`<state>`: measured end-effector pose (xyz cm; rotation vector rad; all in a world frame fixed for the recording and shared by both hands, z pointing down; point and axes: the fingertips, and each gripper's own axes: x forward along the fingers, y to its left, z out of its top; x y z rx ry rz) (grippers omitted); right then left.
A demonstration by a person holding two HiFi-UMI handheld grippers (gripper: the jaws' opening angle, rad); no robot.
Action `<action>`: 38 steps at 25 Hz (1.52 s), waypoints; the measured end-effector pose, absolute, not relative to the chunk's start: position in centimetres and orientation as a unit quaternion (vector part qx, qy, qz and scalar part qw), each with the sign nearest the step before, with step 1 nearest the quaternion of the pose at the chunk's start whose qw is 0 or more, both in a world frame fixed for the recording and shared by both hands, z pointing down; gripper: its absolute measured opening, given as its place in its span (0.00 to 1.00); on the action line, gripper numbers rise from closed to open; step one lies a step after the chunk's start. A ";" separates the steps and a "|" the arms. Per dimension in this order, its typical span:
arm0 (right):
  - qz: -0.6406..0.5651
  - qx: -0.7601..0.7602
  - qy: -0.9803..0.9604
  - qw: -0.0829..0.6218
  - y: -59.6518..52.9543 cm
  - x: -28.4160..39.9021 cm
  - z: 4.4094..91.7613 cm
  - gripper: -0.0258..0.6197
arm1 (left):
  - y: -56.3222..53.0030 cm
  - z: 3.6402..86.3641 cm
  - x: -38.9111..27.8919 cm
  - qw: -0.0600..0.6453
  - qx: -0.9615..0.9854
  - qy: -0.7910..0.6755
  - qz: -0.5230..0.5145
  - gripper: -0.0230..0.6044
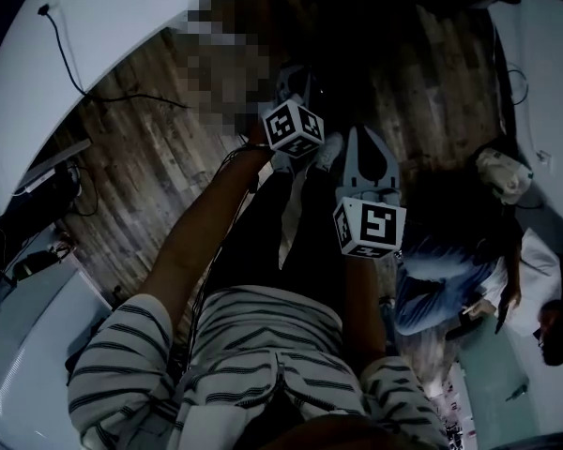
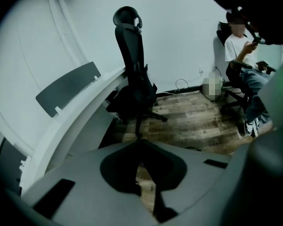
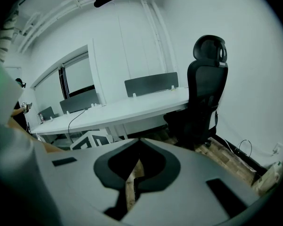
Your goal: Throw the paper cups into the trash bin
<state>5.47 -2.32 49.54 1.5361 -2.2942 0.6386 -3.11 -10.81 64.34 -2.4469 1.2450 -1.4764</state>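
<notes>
Showing in no view, the cups and the bin could not be placed. Paper cups should be light, soft and easy to crush, so they are best pinched gently at the rim. The left gripper (image 2: 142,147) and right gripper (image 3: 140,147) had their jaws pressed together, empty. A wood floor (image 2: 193,117) lay below, with a white desk (image 3: 132,108) and a black chair (image 3: 207,93) far off, and a person (image 2: 238,51) sat at the right.
</notes>
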 end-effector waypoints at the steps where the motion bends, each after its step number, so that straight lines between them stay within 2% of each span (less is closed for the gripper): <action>1: 0.221 0.535 -0.801 0.153 -2.4 5.3 48.9 0.06 | -10.9 63.2 -3.3 0.011 -0.786 0.403 -0.468 0.08; 14: 0.182 0.533 -0.816 0.129 -3.9 3.1 40.7 0.06 | -10.1 52.0 -6.3 -0.012 -0.805 0.439 -0.400 0.08; 24: 0.152 0.531 -0.825 0.120 -4.1 2.9 35.8 0.06 | -8.8 46.1 -6.1 -0.041 -0.816 0.463 -0.344 0.08; 31: 0.140 0.525 -0.833 0.105 -3.8 2.1 33.0 0.06 | -8.2 41.6 -7.0 -0.078 -0.825 0.485 -0.279 0.08; 38: 0.113 0.526 -0.839 0.080 -4.0 2.2 29.4 0.06 | -7.4 36.3 -7.3 -0.082 -0.836 0.496 -0.222 0.08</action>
